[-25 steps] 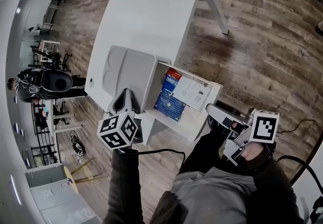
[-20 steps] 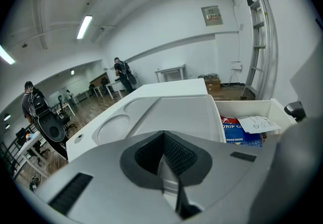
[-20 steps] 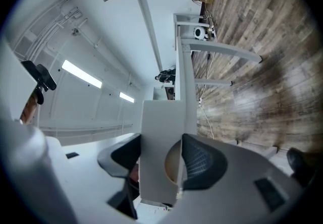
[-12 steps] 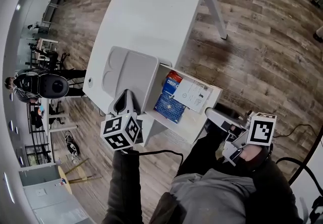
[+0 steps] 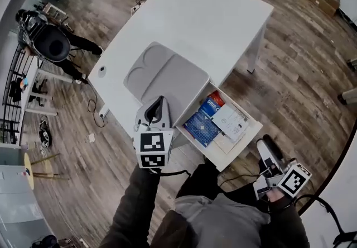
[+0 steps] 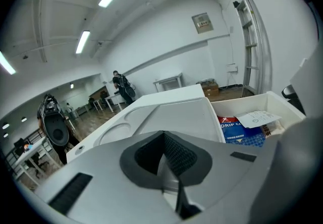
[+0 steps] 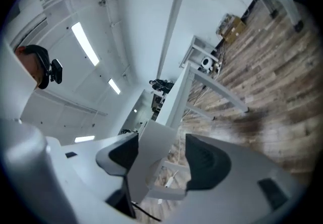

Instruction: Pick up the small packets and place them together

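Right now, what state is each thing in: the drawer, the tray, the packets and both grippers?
Drawer: pulled open.
Tray: empty, on the table.
Packets: lying in the drawer, untouched.
Left gripper: shut, empty.
Right gripper: fingers just opened wide, nothing between them.

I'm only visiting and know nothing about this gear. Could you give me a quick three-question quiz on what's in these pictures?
1. Where do the blue packets lie? A in a basket; B in the open drawer; C on a shelf.
2. True or false: the left gripper has its jaws together.
3. What white thing lies partly over the packets?
Key: 1 B. 2 true. 3 a sheet of paper.
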Demonstrator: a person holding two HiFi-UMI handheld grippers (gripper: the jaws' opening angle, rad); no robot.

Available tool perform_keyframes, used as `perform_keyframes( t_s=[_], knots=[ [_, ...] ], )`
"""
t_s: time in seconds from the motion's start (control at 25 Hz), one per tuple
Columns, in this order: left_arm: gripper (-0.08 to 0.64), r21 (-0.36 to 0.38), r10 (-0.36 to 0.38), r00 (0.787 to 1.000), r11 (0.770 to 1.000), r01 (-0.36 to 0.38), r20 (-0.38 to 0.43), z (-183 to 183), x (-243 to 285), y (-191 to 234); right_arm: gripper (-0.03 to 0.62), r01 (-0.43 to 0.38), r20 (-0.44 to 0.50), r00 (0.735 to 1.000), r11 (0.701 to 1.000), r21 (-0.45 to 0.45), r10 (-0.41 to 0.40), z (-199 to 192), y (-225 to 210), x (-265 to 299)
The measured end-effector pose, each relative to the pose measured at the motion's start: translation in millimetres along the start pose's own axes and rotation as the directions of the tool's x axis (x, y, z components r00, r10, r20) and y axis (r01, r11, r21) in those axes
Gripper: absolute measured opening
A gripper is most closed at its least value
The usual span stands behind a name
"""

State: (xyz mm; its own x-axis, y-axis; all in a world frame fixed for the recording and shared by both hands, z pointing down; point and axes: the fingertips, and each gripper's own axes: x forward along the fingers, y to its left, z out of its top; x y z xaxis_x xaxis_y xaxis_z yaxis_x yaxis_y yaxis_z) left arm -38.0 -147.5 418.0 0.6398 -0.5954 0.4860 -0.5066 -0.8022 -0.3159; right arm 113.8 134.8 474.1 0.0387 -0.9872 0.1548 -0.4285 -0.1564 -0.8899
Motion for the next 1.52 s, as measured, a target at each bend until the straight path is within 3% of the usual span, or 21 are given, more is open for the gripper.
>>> perform_keyframes(
  t_s=[0.16,0.28,0.4,0.48,0.72,0.84,0.92,1.0,1.16,1.28,1.32,1.4,1.44,1.52],
  knots=[
    [0.000,-0.113,-0.038,0.999,0.993,0.040,0.025,1.6,0.4,-0.5,0.296,0.056,0.053,0.998,0.968,-0.244,-0.044,35.6,19.9,0.0],
    [0.000,-0.120,-0.065,0.998,0.991,0.067,0.019,2.7,-0.5,-1.3,0.295,0.030,0.042,0.999,0.928,-0.372,-0.015,43.9,59.1,20.8],
    [0.001,-0.109,-0.089,0.996,0.990,0.092,0.026,6.0,-2.0,-0.5,0.295,-0.018,-0.030,1.000,0.867,-0.497,0.004,37.1,97.9,51.8],
    [0.000,-0.127,-0.109,0.993,0.985,0.113,0.039,6.1,-2.9,0.4,0.295,-0.051,-0.077,0.997,0.838,-0.543,0.011,28.7,116.4,68.9],
    [0.000,-0.249,-0.129,0.990,0.958,0.140,0.059,11.4,-10.8,3.5,0.295,-0.164,-0.228,0.973,0.811,-0.562,0.039,22.3,149.5,96.5],
    [0.000,-0.299,-0.108,0.989,0.945,0.134,0.104,30.0,-26.9,-4.1,0.295,-0.262,-0.352,0.935,0.756,-0.600,0.044,19.2,154.1,110.8],
    [0.000,-0.327,-0.088,0.988,0.936,0.127,0.129,41.1,-39.6,-12.8,0.295,-0.362,-0.458,0.887,0.696,-0.621,0.053,8.8,156.5,121.3],
    [0.000,-0.384,-0.034,0.991,0.920,0.082,0.130,44.8,-51.4,-17.6,0.295,-0.484,-0.579,0.814,0.619,-0.619,0.058,-8.5,155.3,130.2],
    [0.000,-0.526,0.077,0.995,0.850,-0.028,0.071,33.6,-76.6,-23.8,0.295,-0.714,-0.792,0.611,0.446,-0.539,0.020,-55.8,146.5,133.7],
    [0.000,-0.554,0.135,0.991,0.826,-0.103,0.016,22.4,-98.2,-20.5,0.295,-0.831,-0.878,0.472,0.296,-0.472,-0.074,-94.3,133.6,128.3],
    [0.000,-0.563,0.159,0.987,0.816,-0.134,-0.004,18.3,-107.1,-16.5,0.295,-0.859,-0.898,0.425,0.262,-0.440,-0.116,-106.1,129.3,125.6],
    [0.000,-0.579,0.218,0.975,0.790,-0.200,-0.040,10.3,-125.3,-6.2,0.295,-0.902,-0.925,0.333,0.223,-0.369,-0.182,-124.1,125.0,120.7],
    [0.000,-0.587,0.247,0.968,0.776,-0.231,-0.055,6.0,-133.6,-1.6,0.295,-0.917,-0.932,0.302,0.204,-0.341,-0.202,-129.3,124.8,119.7],
    [0.000,-0.604,0.293,0.953,0.746,-0.282,-0.083,-4.2,-147.2,3.0,0.295,-0.939,-0.934,0.266,0.155,-0.307,-0.240,-133.0,125.4,118.9]
  ],
)
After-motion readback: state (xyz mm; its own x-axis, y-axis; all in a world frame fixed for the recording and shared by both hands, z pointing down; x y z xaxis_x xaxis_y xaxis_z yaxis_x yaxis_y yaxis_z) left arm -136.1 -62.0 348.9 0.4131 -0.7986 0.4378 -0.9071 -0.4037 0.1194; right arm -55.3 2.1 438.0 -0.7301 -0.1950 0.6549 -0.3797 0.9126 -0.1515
